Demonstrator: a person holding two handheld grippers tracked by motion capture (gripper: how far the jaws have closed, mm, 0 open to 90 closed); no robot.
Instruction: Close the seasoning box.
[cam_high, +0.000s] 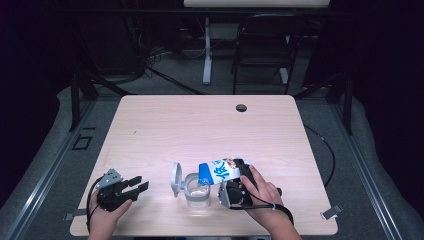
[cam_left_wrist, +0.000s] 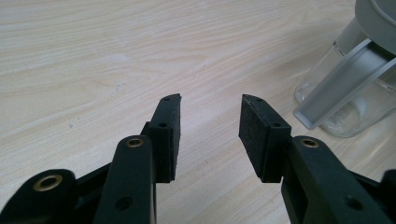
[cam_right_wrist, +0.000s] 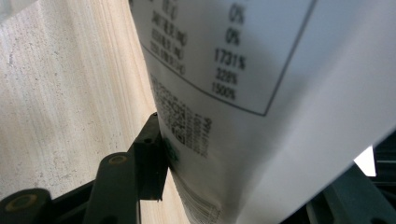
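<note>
The right gripper (cam_high: 239, 176) is clamped on a blue-and-white printed drink carton (cam_high: 220, 171), which is tipped nearly level with its top end over the mouth of a clear plastic jug with a grey hinged lid (cam_high: 196, 191). The jug stands near the front edge of the pale wooden table (cam_high: 210, 125), its lid swung open to the left. The left gripper (cam_high: 136, 185) rests well to the left of the jug, its jaws apart with nothing between them.

The main risk appears to be a spill. Nothing steadies the jug, so a nudge from the carton's top could push or tip it. The carton's soft walls may buckle under the clamp and send liquid out in a surge, or the stream may miss the opening if the carton's mouth drifts off the rim.
</note>
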